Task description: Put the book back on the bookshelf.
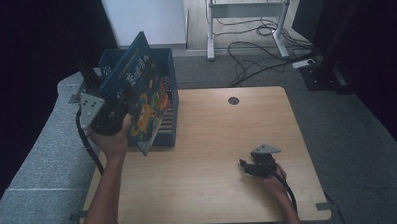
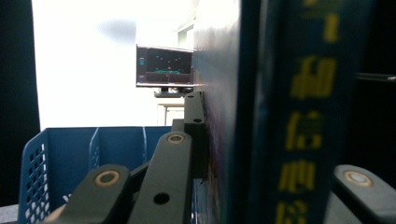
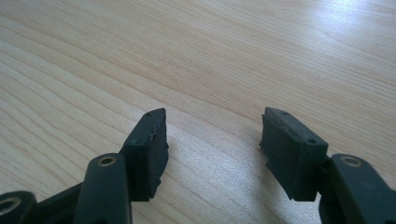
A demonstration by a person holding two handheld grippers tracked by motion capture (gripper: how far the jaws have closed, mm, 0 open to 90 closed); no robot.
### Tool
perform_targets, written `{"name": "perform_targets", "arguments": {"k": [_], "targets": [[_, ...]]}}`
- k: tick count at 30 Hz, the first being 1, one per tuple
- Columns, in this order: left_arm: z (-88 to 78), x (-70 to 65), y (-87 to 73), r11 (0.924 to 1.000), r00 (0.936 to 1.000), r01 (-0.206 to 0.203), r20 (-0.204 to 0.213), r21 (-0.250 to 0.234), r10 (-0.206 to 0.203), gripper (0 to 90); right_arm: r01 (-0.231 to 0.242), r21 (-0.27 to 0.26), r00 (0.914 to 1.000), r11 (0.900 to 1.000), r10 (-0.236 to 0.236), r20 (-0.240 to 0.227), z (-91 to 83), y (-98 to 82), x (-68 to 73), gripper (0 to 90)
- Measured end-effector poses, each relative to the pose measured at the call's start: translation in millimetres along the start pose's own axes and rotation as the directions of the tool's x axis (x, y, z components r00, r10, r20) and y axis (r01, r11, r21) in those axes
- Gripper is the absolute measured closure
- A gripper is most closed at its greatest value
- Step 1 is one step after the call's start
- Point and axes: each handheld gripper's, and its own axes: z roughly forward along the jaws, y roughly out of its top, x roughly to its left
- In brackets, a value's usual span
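A dark blue picture book (image 1: 138, 86) with a cartoon cover is tilted above a blue perforated basket (image 1: 168, 68) at the table's far left. My left gripper (image 1: 94, 80) is shut on the book near its spine, a hand behind it. In the left gripper view the book (image 2: 303, 107) stands edge-on between the black jaws of the left gripper (image 2: 261, 140), yellow characters running down its spine, with the basket (image 2: 70, 154) below. My right gripper (image 1: 244, 165) rests low over the wooden table (image 1: 212, 136) at the near right. The right gripper (image 3: 212, 135) is open, bare wood (image 3: 233, 56) between its pads.
A round cable hole (image 1: 233, 100) sits at the table's far middle. Beyond the table are grey carpet, a white desk frame (image 1: 248, 10) and loose cables (image 1: 264, 49). A monitor (image 2: 164, 65) is visible far off in the left gripper view.
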Motion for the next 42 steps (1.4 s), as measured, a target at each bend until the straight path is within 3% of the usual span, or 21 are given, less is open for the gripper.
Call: {"name": "perform_targets", "arguments": {"k": [10,21,26,42], "targets": [[14.5,1.2,-3.0,0.9997,0.9992,-0.012,-0.038,-0.020,0.011,82.1,0.016,0.005,0.9997,1.000,-0.017,0.018,0.1,-0.2,2.4,39.7],[38.6,-0.3,-11.2,0.9997,0.9983,-0.016,-0.055,0.021,0.017,82.2,0.012,0.005,0.9998,1.000,-0.012,0.015,-0.1,-0.2,2.2,39.7],[50.9,-1.2,-13.3,0.9982,0.9963,-0.048,-0.070,0.036,0.050,82.1,0.014,0.005,0.9998,1.000,-0.014,0.016,0.0,-0.2,2.3,39.8],[87.4,-0.2,-17.8,0.9984,0.9902,-0.050,-0.130,0.025,0.053,82.2,0.015,0.004,0.9998,1.000,-0.015,0.017,0.0,-0.2,2.3,39.8]]}}
